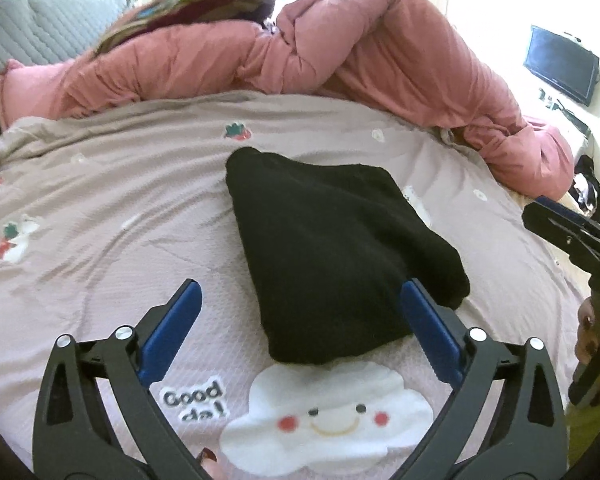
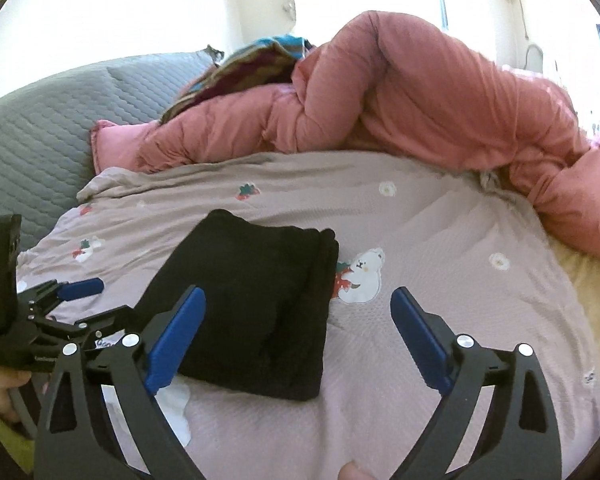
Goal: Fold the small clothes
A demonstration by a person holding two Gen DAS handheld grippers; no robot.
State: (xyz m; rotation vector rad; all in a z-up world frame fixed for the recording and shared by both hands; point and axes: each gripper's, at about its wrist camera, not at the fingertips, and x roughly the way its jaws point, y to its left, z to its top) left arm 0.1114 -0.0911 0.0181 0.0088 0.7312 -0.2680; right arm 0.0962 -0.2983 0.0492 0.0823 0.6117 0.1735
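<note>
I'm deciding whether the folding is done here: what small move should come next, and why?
Probably draw both grippers back and leave it. The black garment already lies as a compact folded bundle on the pink bedspread, and the left gripper and right gripper are both open, holding nothing.

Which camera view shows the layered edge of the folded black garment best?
The right wrist view. There the black garment turns its right side to the camera, so the stacked folds show as ridges. In the left wrist view the garment is larger and central but looks like one dark mass, with no layers visible.
</note>
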